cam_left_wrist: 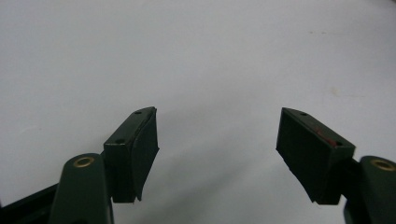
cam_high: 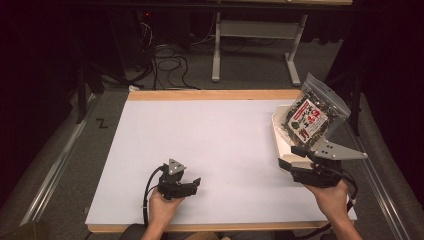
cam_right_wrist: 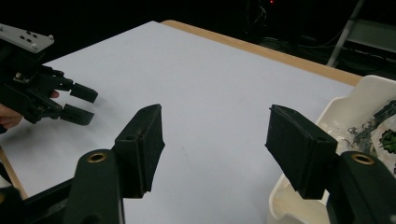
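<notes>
While the left gripper (cam_high: pixel 192 184) rests low over the white table (cam_high: pixel 210 135) at about seven o'clock, its jaws stand apart with nothing between them. Over at three o'clock a white tub (cam_high: pixel 281 137) sits by the table's edge — a clear bag (cam_high: pixel 311 117) of dark bits with a red-and-white label leans out of it. Just beside the tub, the right gripper (cam_right_wrist: pixel 215 140) is spread wide, holding nothing.

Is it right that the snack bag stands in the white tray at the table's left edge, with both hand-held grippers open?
Not quite: the high view shows the white tray with the snack bag at the table's right edge. Both hand-held grippers, left and right, are indeed open.
</notes>
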`<state>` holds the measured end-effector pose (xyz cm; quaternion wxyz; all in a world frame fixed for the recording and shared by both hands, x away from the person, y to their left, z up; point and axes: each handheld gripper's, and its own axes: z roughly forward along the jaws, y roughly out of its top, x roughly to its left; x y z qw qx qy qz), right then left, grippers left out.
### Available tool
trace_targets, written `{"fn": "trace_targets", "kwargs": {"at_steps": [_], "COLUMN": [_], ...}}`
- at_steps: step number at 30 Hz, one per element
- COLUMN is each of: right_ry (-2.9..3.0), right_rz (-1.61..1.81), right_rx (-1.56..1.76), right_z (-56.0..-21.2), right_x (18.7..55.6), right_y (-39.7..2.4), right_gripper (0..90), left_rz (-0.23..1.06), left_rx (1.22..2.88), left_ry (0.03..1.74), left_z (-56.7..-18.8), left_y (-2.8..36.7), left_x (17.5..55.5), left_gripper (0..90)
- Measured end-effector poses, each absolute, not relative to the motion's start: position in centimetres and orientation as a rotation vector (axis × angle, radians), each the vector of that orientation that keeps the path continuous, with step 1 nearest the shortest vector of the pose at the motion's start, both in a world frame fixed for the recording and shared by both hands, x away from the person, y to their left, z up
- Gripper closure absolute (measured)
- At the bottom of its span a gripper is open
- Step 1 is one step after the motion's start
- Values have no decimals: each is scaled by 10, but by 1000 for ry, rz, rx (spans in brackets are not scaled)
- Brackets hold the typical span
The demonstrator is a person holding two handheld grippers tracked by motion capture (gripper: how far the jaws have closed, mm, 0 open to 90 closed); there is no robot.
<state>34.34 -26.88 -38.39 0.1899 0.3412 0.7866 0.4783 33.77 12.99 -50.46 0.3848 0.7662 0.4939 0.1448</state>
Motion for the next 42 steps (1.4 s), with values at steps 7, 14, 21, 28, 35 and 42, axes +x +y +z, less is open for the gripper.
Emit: {"fn": "trace_targets", "kwargs": {"at_steps": [7,14,21,28,35,42], "right_ry": [2238,2262,2288,2312,2340,2356], "right_rz": [1345,1326,1313,1280,1240,1210], "right_rx": [966,967,989,989,1016,1053], "right_z": [-392,-403,-413,-422,-435,-448], "right_x": [346,348,352,358,366,374], "right_y": [-266,-260,-253,-247,-242,-239], "right_gripper": [379,380,381,379,378,378], "left_rz": [367,370,374,377,374,375], "left_rx": [1953,1947,1947,1954,1949,1951], "left_ry": [1257,1263,1262,1260,1262,1260], "left_z": [-505,-505,-505,-505,-505,-505], "left_y": [129,131,131,130,131,131], "left_x": [338,338,337,337,337,336], "left_gripper": [299,299,296,295,294,292]}}
